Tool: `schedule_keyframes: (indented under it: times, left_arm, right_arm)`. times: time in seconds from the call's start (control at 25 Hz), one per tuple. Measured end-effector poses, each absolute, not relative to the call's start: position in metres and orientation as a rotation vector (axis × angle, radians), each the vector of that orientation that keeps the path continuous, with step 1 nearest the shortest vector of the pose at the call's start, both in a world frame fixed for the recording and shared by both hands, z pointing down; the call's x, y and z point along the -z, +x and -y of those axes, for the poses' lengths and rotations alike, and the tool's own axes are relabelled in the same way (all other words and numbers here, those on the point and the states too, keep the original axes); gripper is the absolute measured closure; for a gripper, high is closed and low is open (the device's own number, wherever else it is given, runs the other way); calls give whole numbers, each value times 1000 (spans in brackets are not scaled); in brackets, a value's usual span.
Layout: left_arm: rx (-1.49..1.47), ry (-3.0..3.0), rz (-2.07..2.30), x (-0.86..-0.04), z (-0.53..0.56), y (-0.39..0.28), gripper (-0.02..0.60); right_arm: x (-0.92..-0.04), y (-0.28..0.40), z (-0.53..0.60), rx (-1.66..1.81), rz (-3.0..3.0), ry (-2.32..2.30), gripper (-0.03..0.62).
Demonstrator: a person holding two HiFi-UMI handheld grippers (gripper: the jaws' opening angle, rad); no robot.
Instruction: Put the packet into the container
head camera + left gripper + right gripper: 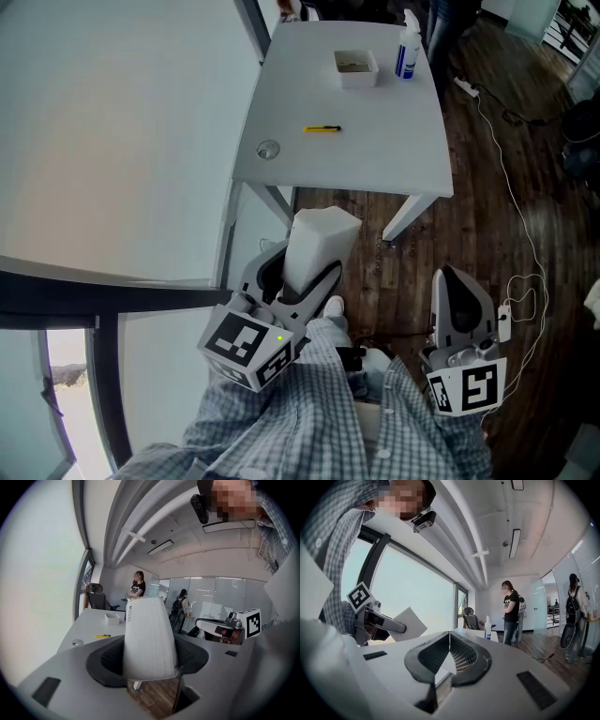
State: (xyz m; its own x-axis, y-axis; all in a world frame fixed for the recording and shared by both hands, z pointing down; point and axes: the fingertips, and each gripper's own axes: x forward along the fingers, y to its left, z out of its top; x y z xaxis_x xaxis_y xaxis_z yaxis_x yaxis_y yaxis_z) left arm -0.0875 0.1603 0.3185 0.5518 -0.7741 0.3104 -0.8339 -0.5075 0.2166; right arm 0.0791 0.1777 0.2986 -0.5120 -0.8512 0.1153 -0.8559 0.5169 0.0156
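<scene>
Head view alone gives the layout: the container sits on the white table, well apart from the packet, which stands upright in the left gripper above the wooden floor. Left gripper view confirms jaws set wide, clamped on the packet's sides. Right gripper view shows the right gripper with jaws together, nothing between them

I see a white tabletop, yellow cutter at its middle, blue-labelled white bottle upright at the far edge, round grommet at left, white cable across dark wooden floor.
</scene>
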Motion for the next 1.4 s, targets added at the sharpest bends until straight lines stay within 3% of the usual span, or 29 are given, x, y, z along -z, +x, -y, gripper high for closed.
schedule_keyframes:
  times: [1.4]
  left_arm:
    - [-217, 2550, 1224, -322, -77, -136, 305]
  right_arm:
    - [-302, 22, -113, -5, 2570, 1572, 579]
